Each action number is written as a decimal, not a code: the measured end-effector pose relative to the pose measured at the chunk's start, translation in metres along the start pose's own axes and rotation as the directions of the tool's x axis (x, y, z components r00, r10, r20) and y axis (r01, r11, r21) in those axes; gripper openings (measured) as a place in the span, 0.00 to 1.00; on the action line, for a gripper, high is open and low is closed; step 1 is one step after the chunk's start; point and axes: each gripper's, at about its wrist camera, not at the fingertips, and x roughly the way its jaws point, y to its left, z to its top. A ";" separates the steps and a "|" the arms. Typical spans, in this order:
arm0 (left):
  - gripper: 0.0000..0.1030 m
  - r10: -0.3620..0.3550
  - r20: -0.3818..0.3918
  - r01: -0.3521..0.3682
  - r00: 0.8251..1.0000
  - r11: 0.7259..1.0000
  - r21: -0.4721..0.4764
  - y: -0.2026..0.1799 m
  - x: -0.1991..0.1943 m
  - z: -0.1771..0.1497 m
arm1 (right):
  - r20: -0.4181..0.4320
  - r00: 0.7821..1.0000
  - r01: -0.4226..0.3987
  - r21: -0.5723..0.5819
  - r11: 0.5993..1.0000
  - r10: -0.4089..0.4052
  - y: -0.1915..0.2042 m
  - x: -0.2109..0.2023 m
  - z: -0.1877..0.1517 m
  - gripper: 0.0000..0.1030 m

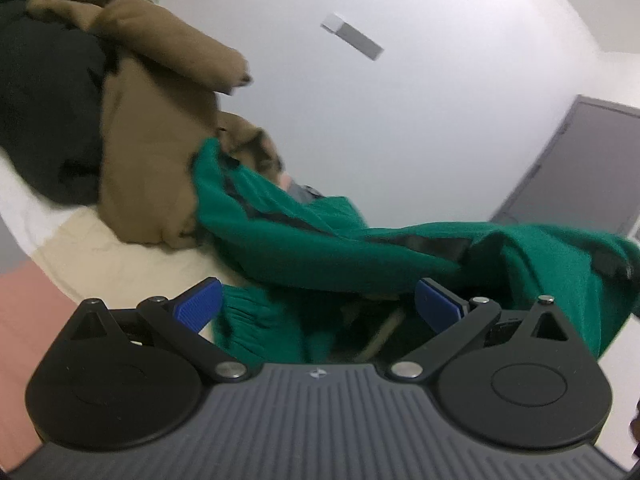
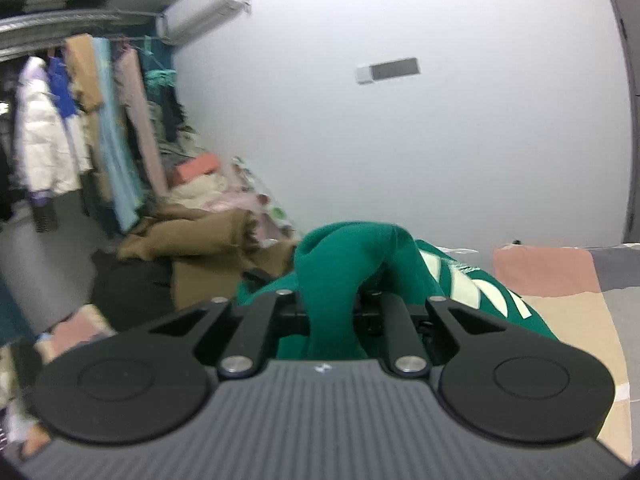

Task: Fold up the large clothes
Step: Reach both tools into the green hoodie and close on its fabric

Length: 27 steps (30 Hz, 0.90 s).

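Right gripper (image 2: 332, 308) clamped on a fold of the green sweater (image 2: 340, 264), pale lettering unreadable. Left gripper (image 1: 318, 306) spread wide — sweater (image 1: 320, 240) drapes between its blue pads, ungripped. Beyond, left — brown garment (image 1: 156, 152) on the bed (image 1: 100, 256).

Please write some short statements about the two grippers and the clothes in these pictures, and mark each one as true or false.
1. The right gripper is shut on the green garment. True.
2. The left gripper is clamped on the brown garment. False: its jaws stand open, with green cloth in front of them.
3. The green garment has pale markings. True.
4. The brown garment hangs on a rail. False: it lies heaped on the bed.
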 end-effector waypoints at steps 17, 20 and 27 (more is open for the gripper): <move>1.00 -0.100 -0.217 0.095 0.971 0.995 -0.033 -0.042 -0.018 -0.054 | -0.273 0.948 -0.138 0.120 0.983 0.167 0.011 -0.002 -0.152 0.30; 1.00 -0.119 -0.242 0.112 0.963 0.993 -0.042 -0.049 -0.018 -0.061 | -0.242 0.951 -0.158 0.152 0.976 0.191 0.000 -0.020 -0.150 0.68; 1.00 -0.133 -0.249 0.133 0.959 0.991 -0.017 -0.067 -0.018 -0.073 | -0.140 0.979 -0.118 0.224 0.967 0.152 -0.052 -0.066 -0.142 0.75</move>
